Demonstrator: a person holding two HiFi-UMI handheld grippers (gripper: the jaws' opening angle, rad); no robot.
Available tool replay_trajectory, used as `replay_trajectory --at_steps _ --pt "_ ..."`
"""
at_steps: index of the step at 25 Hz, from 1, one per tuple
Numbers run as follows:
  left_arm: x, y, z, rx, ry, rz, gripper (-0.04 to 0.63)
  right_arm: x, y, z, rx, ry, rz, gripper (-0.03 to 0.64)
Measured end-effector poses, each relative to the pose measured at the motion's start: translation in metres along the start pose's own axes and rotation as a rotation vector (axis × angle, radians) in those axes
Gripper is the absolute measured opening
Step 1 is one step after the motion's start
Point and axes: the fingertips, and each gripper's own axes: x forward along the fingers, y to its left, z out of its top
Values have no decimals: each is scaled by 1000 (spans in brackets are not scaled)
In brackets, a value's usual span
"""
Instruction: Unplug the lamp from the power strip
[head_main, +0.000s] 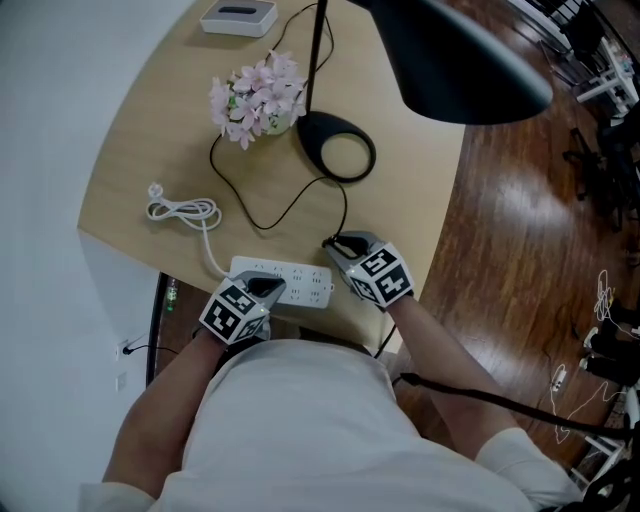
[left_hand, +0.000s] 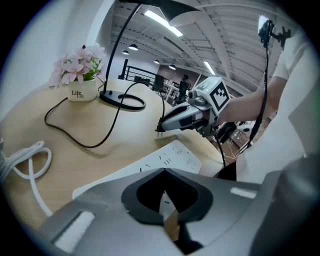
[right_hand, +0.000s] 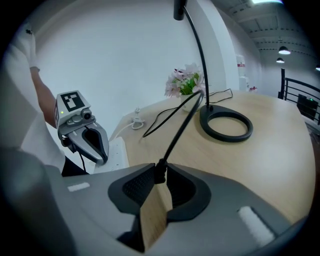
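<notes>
A white power strip (head_main: 303, 285) lies near the table's front edge. My left gripper (head_main: 266, 288) is shut and its tips rest on the strip's left part (left_hand: 172, 156). Just right of the strip, my right gripper (head_main: 340, 247) is shut on the lamp's black plug (left_hand: 160, 131). The plug hangs clear above the strip with its prongs bare. In the right gripper view the plug's neck (right_hand: 159, 173) sits between the jaw tips, and its black cable (head_main: 262, 222) runs back to the lamp's ring base (head_main: 338, 148).
A pot of pink flowers (head_main: 256, 96) stands left of the lamp base. The strip's white cord (head_main: 185, 210) coils at the table's left edge. A white box (head_main: 238, 15) sits at the far edge. The lamp's black shade (head_main: 470, 60) hangs over the right side.
</notes>
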Motion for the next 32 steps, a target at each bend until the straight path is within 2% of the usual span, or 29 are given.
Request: replay_trajectory --at_steps 5,10,19,23,25,28,32 --pt "-10 4 9 -74 -59 -18 2 -3 -9 -8 57 7 -37 110" --pt "-22 6 16 -80 -109 -24 2 -10 -14 -12 94 -10 -87 117" --pt "-62 2 12 -35 -189 -40 2 -34 -8 -25 124 -19 -220 132" --pt "-93 -8 1 5 -222 -67 2 -42 -1 -51 201 27 -268 181" --pt "-109 -15 -7 30 -238 -83 2 -52 3 -61 223 29 -318 181" --pt "-134 -23 -25 57 -259 -101 2 -71 24 -63 256 -25 -385 179" --pt "-163 -32 -57 85 -268 -115 2 -90 78 -64 276 -89 -445 178"
